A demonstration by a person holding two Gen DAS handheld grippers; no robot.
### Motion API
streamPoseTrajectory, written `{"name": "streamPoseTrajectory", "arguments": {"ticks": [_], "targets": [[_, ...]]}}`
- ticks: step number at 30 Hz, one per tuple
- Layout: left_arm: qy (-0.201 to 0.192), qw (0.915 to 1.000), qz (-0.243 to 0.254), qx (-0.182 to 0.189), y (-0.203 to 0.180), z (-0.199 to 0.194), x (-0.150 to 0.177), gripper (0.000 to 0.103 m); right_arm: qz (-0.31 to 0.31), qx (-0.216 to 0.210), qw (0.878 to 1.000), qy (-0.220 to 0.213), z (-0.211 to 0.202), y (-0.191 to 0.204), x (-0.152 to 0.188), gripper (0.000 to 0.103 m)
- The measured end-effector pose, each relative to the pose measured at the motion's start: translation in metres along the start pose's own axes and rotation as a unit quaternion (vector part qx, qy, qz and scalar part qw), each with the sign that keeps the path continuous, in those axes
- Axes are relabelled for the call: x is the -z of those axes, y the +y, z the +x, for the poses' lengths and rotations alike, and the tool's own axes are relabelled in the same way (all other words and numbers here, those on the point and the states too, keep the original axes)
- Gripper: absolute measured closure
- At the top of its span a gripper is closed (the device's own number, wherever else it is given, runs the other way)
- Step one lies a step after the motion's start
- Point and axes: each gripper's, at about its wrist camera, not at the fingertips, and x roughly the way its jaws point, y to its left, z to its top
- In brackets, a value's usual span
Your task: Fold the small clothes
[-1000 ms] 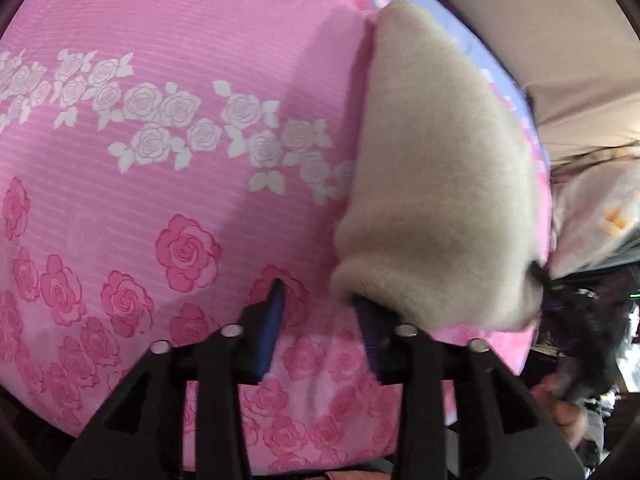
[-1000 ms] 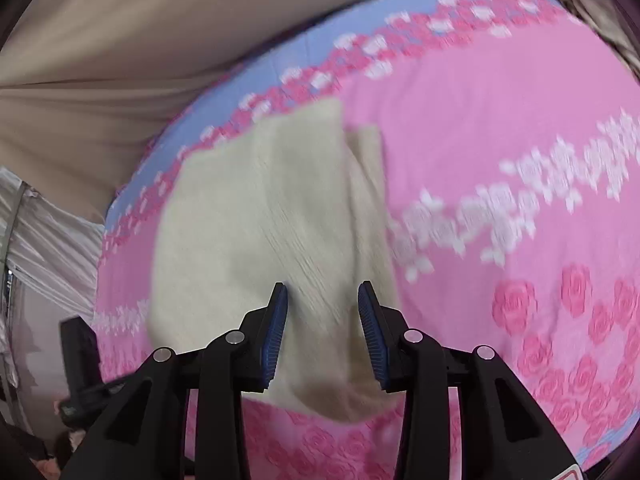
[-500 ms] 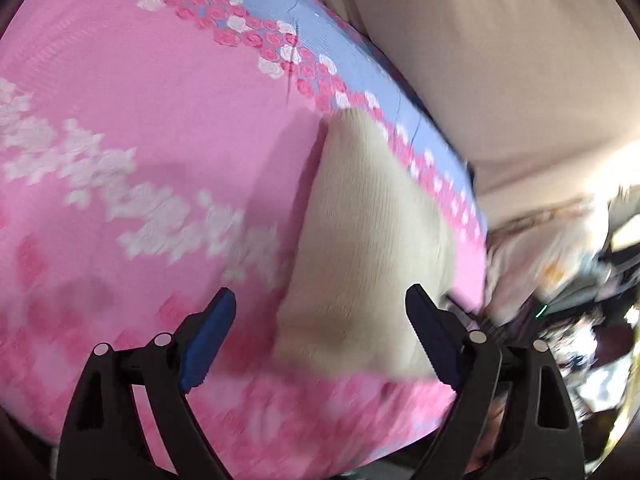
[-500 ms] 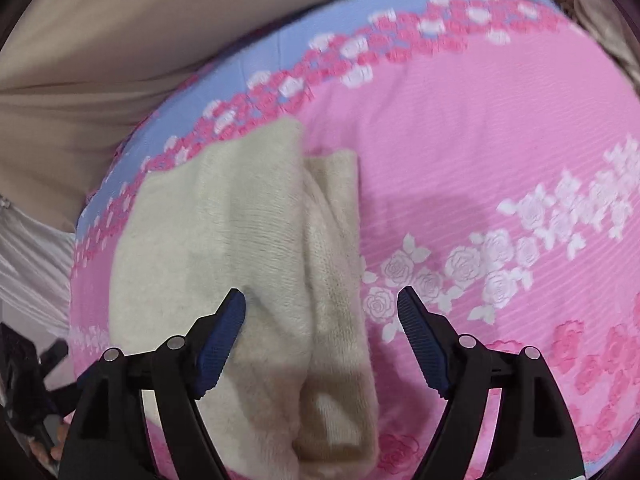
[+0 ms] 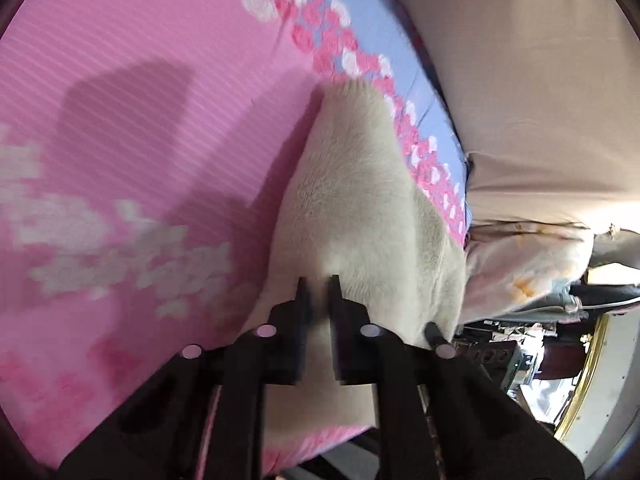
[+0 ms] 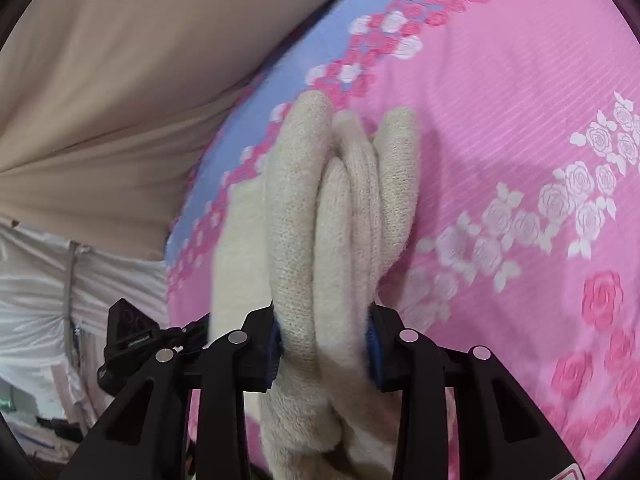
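The left gripper (image 5: 318,284), at the lower centre of its frame, is fully closed and pinches a thin edge of the cream knitted garment (image 5: 360,208); only a little cloth sits between its fingers. The right gripper (image 6: 324,332), at the lower centre of its own frame, is closing on a thick bundle of the same cream knitted garment (image 6: 340,208), and the rolled layers already fill the space between the blue pads (image 6: 374,344). The garment lies on the pink bedsheet (image 5: 120,100) with rose pattern, near its blue border (image 6: 280,92), which runs to the upper part of both frames, and a beige fabric (image 5: 540,80) is beyond that border. The risk I see is in the unequal holds: the thin pinch on the left may slip out when the cloth is lifted or pulled, and the thick roll on the right may lose one inner layer. Then the fold would come out crooked or open again. Pulling the two sides apart too strongly could also stretch the soft knit.
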Motion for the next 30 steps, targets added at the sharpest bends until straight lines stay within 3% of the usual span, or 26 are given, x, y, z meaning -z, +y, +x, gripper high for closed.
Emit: {"name": "streamPoseTrajectory", "arguments": {"ticks": [2,4,5,6,8,10,13,16,18,19,20,22,25,26,28,29,30], "targets": [[-0.001,1.0,0.005,0.006,0.005,-0.028,0.006,0.103,-0.013,-0.005,1.0,0.007,-0.003,0.006,0.016,0.068],[-0.026,0.9978,0.035,-0.05,0.011,-0.045,0.011,0.102,-0.044,0.062,0.997,0.006,0.009,0.002,0.028,0.051],[-0.032,0.9963,0.046,-0.065,0.012,-0.048,0.015,0.095,-0.046,0.109,0.993,0.006,0.015,-0.008,0.032,0.044],[-0.03,0.9947,0.06,-0.078,0.015,-0.045,0.021,0.087,-0.029,0.138,0.99,0.012,0.021,-0.022,0.033,0.044],[-0.019,0.9965,0.051,-0.063,0.016,-0.036,0.026,0.035,0.029,0.09,0.996,0.007,0.02,-0.043,0.032,0.039],[-0.03,0.9982,0.037,-0.035,0.021,-0.029,0.035,0.017,0.055,0.055,0.997,-0.006,0.014,-0.05,0.029,0.033],[-0.025,0.9991,0.027,-0.022,0.024,0.0,0.039,0.016,0.055,0.046,0.997,-0.003,0.019,-0.052,0.019,0.023],[-0.001,0.9998,0.019,-0.006,0.026,0.028,0.036,0.016,0.069,0.026,0.997,0.024,0.045,-0.05,0.018,0.023],[0.01,0.9993,0.03,-0.017,0.024,0.042,0.031,0.031,0.044,0.036,0.998,0.024,0.051,-0.037,0.016,0.04],[0.014,0.9987,0.043,-0.021,0.019,0.042,0.03,0.047,0.036,0.027,0.999,0.025,0.049,-0.027,0.015,0.055],[0.018,0.9984,0.052,-0.011,0.013,0.033,0.029,0.058,0.033,0.011,0.999,0.023,0.044,-0.018,0.016,0.059],[0.01,0.9984,0.052,0.019,0.005,0.003,0.031,0.063,0.008,-0.027,0.999,0.021,0.028,0.009,0.018,0.061],[-0.016,0.9973,0.062,0.035,-0.003,-0.055,0.041,0.062,-0.041,-0.057,0.997,0.032,0.016,0.05,0.028,0.061],[-0.022,0.9973,0.063,0.031,-0.001,-0.069,0.045,0.059,-0.047,-0.055,0.997,0.031,0.02,0.054,0.032,0.056],[-0.039,0.9966,0.069,-0.021,0.013,-0.082,0.05,0.048,-0.073,-0.009,0.997,0.039,0.047,0.053,0.037,0.045],[-0.042,0.9946,0.079,-0.051,0.018,-0.08,0.052,0.047,-0.088,0.035,0.995,0.044,0.064,0.046,0.041,0.043],[-0.045,0.989,0.091,-0.108,0.027,-0.074,0.056,0.049,-0.094,0.109,0.988,0.054,0.08,0.036,0.046,0.042]]}}
